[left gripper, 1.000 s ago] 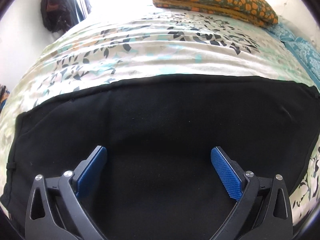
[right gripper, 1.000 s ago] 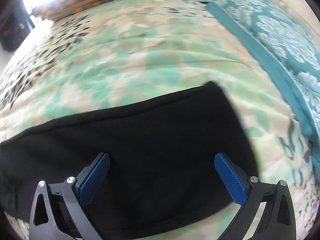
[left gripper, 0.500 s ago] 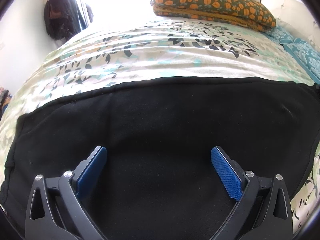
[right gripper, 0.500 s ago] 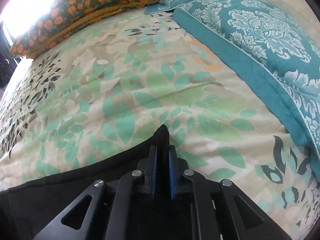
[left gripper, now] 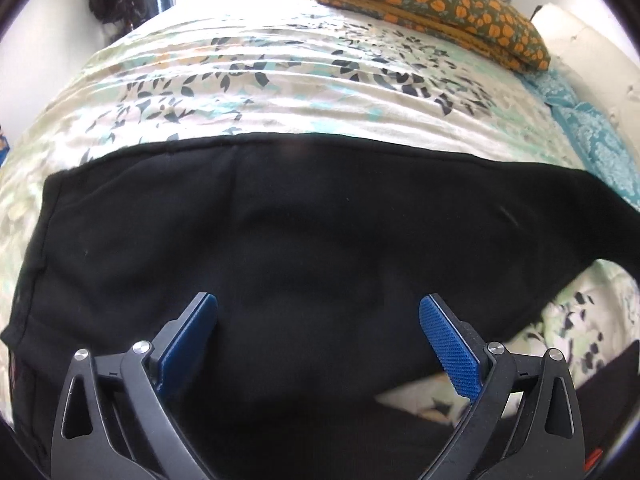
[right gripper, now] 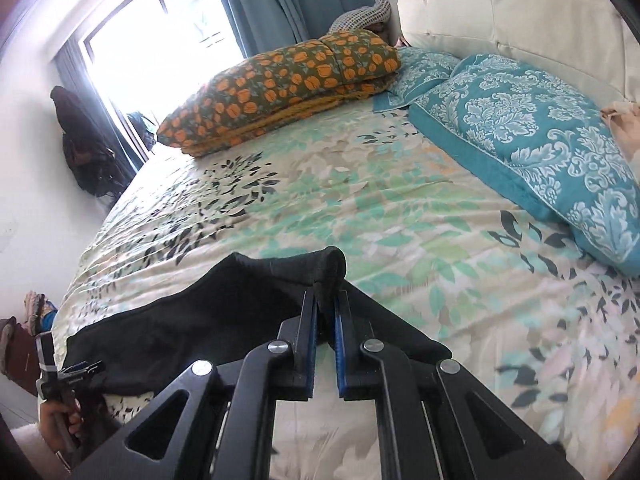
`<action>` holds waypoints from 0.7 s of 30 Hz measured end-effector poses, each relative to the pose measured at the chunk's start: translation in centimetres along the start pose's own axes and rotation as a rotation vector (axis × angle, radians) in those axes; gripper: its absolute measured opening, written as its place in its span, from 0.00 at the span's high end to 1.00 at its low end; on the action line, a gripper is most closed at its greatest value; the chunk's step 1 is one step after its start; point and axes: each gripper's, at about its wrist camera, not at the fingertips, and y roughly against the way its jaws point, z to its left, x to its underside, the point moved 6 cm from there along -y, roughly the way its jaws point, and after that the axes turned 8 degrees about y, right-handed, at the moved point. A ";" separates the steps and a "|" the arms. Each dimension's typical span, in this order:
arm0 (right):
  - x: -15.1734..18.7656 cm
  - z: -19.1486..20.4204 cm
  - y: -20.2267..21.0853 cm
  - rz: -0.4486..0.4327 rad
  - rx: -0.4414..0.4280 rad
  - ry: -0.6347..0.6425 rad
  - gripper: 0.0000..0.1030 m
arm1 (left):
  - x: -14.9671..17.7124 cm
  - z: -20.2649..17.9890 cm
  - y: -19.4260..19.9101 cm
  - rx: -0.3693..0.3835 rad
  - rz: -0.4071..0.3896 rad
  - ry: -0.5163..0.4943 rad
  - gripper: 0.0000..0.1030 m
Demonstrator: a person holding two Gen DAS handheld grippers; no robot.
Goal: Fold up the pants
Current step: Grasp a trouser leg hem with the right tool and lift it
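- Left wrist view: left gripper [left gripper: 318, 336], jaws wide, nothing between them, hovers over black pants [left gripper: 280, 248] spread along the near edge of the bed [left gripper: 280, 92]; the pants' right end is lifted off the cover.
- Right wrist view: right gripper [right gripper: 326, 320], jaws narrow, pinches a raised fold of pants [right gripper: 224, 304]. 2 teal pillows [right gripper: 532, 140] at the headboard edge; orange-flowered folded blanket [right gripper: 288, 84] at the far edge.

My pants [right gripper: 208, 320] lie across the near end of the bed [right gripper: 360, 208], under my left gripper [left gripper: 318, 340]. My right gripper [right gripper: 326, 316] pinches their end, raised off the bed. A folded quilt [right gripper: 280, 88] sits at 11 o'clock, pillows [right gripper: 540, 140] at 2, the headboard [right gripper: 520, 20] behind them.
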 end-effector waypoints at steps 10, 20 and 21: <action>13.9 2.5 9.6 -0.070 0.012 -0.173 0.93 | 5.8 0.3 6.4 0.045 0.022 -0.107 0.01; 16.8 2.6 11.0 -0.119 0.054 -0.212 0.93 | -0.4 -1.4 4.8 0.230 0.060 0.155 0.01; 16.9 2.5 11.1 -0.124 0.058 -0.214 0.93 | -1.5 -1.9 4.2 0.234 0.062 0.171 0.01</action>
